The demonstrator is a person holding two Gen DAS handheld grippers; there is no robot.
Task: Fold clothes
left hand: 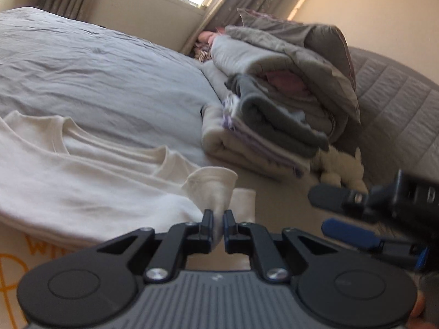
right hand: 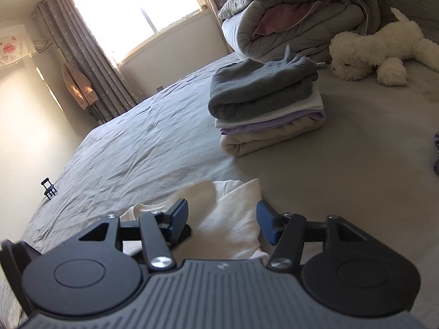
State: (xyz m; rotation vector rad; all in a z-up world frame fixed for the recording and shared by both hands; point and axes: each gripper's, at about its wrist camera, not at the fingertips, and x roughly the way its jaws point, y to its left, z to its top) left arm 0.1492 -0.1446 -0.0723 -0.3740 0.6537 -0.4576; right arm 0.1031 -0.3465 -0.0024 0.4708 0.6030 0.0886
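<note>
We have the left gripper (left hand: 218, 220) pinched tight on the cuff end of the sleeve (left hand: 212, 189) of a cream sweatshirt (left hand: 82, 170), the cloth visibly caught between its two pads and rising a little ahead of them. The body of the garment spreads out to the left of this tool on the grey bedsheet (left hand: 96, 68), neckline up, so its long axis seems to run away from us leftward while the sleeve we hold sits at the near right corner. Our right gripper (right hand: 222, 219) stands about half open with nothing pressed between its pads; cream cloth lies directly ahead of and beneath it, between the fingers but untouched as far as we can tell. In the left wrist view the right tool's fingers hang just to the right of the held sleeve, so both tools are close to the same end of the shirt. We judge that the coming move turns on carrying the sleeve leftward, across the chest, since that is where the shirt lies from the left tool. A stack of folded clothes (right hand: 263, 104) waits farther ahead and to the right, well apart from the shirt, with a plush toy (right hand: 381, 52) and rolled bedding (right hand: 296, 19) beyond it.
</note>
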